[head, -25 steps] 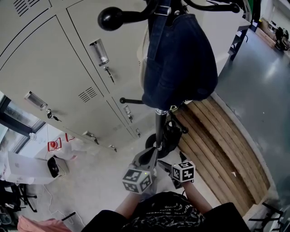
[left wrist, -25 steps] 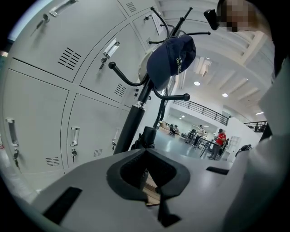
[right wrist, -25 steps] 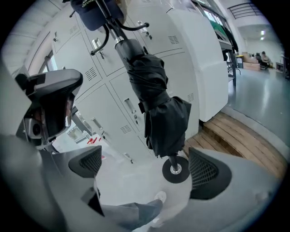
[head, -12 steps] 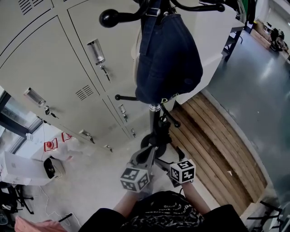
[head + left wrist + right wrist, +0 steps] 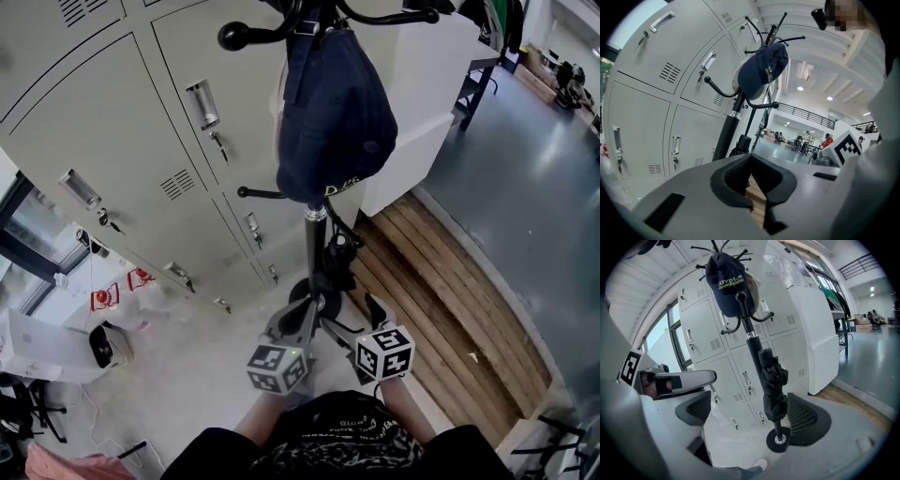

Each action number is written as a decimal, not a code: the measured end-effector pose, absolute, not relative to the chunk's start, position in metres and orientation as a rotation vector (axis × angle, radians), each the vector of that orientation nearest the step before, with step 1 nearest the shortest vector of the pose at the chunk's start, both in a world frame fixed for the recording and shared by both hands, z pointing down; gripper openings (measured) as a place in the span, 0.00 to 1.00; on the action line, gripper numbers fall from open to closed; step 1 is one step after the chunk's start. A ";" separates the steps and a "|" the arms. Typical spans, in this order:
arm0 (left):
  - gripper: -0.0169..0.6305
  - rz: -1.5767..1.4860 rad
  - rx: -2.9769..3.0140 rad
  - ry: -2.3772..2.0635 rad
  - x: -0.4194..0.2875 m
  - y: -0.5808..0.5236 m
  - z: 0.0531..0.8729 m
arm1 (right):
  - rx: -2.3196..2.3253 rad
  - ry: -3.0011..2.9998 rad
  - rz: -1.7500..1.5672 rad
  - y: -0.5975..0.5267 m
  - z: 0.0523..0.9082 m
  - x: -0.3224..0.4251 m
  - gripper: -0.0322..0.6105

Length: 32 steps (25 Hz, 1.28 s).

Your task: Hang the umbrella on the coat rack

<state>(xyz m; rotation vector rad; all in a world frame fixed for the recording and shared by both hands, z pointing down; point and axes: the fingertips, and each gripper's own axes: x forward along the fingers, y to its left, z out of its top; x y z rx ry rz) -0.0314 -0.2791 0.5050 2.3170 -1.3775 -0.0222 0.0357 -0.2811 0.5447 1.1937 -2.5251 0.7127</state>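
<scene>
The black coat rack (image 5: 310, 246) stands before the lockers, with a dark blue cap (image 5: 333, 112) on its top hooks. A folded black umbrella (image 5: 773, 380) hangs beside the pole from a low hook, also seen as the umbrella (image 5: 339, 251) in the head view. My right gripper (image 5: 750, 416) is open; its jaws have just been closing a little. The umbrella shows in their gap, farther out, and neither pad touches it. My left gripper (image 5: 751, 161) is shut on nothing and points at the rack's pole (image 5: 725, 133). In the head view both grippers, left (image 5: 302, 319) and right (image 5: 354, 317), sit just short of the rack's base.
Grey lockers (image 5: 141, 141) with keys in their locks stand behind the rack. A wooden slatted platform (image 5: 441, 281) runs to the right under a white cabinet (image 5: 422, 84). The rack's round base (image 5: 778, 440) rests on the pale floor. Boxes and cables lie at the far left (image 5: 56, 347).
My right gripper has risen, and its marker cube looks larger in the head view. The head view has shifted, so the rack and cap sit further left. The umbrella hangs as before.
</scene>
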 end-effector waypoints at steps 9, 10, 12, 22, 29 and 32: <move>0.04 -0.020 2.339 -1.393 -0.022 -0.260 0.500 | 1.299 -2.554 0.581 -0.260 0.511 0.048 0.45; 0.04 -0.020 2.344 -1.391 -0.020 -0.257 0.498 | 1.306 -2.556 0.573 -0.256 0.509 0.049 0.40; 0.04 -0.016 2.356 -1.393 -0.017 -0.252 0.496 | 1.311 -2.559 0.557 -0.249 0.505 0.050 0.38; 0.04 0.010 2.374 -1.418 -0.007 -0.214 0.491 | 1.383 -2.631 0.577 -0.214 0.481 0.069 0.12; 0.04 0.043 2.379 -1.403 0.015 -0.182 0.498 | 1.370 -2.599 0.509 -0.186 0.487 0.083 0.06; 0.04 0.043 2.377 -1.400 0.021 -0.174 0.498 | 1.359 -2.587 0.492 -0.177 0.489 0.086 0.06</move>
